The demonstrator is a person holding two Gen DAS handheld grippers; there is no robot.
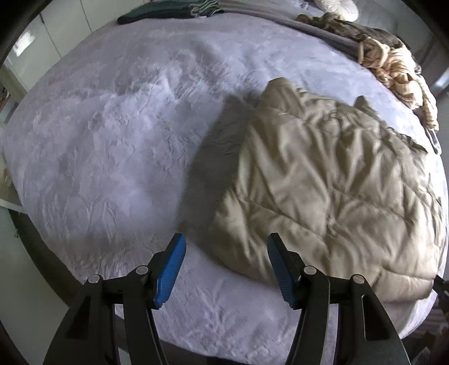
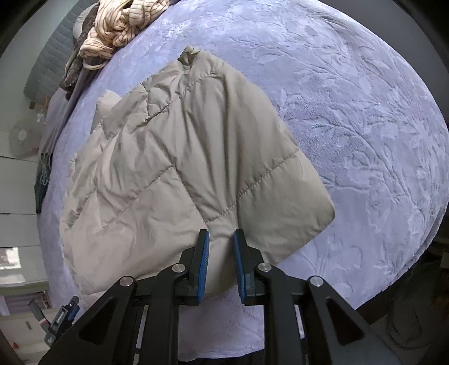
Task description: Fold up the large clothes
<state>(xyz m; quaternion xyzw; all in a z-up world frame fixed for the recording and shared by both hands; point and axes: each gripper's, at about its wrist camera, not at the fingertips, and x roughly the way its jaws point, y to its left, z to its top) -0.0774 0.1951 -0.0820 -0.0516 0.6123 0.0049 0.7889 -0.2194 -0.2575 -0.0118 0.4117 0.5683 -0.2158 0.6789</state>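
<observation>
A beige quilted puffer jacket [image 1: 322, 185] lies partly folded on a lavender plush blanket [image 1: 112, 140] that covers the bed. My left gripper [image 1: 226, 247] is open and empty, above the blanket just off the jacket's near left edge. In the right wrist view the jacket [image 2: 179, 157] fills the middle, on the blanket [image 2: 350, 112]. My right gripper [image 2: 221, 238] is shut on the jacket's near edge, with fabric bunched between the blue pads [image 2: 204, 261].
A striped cream garment [image 1: 393, 64] and dark clothes lie heaped at the far right bed edge; the heap also shows in the right wrist view [image 2: 120, 22]. Dark folded clothes [image 1: 157, 11] lie at the far end. The bed's near edge [image 1: 196, 331] is below my left gripper.
</observation>
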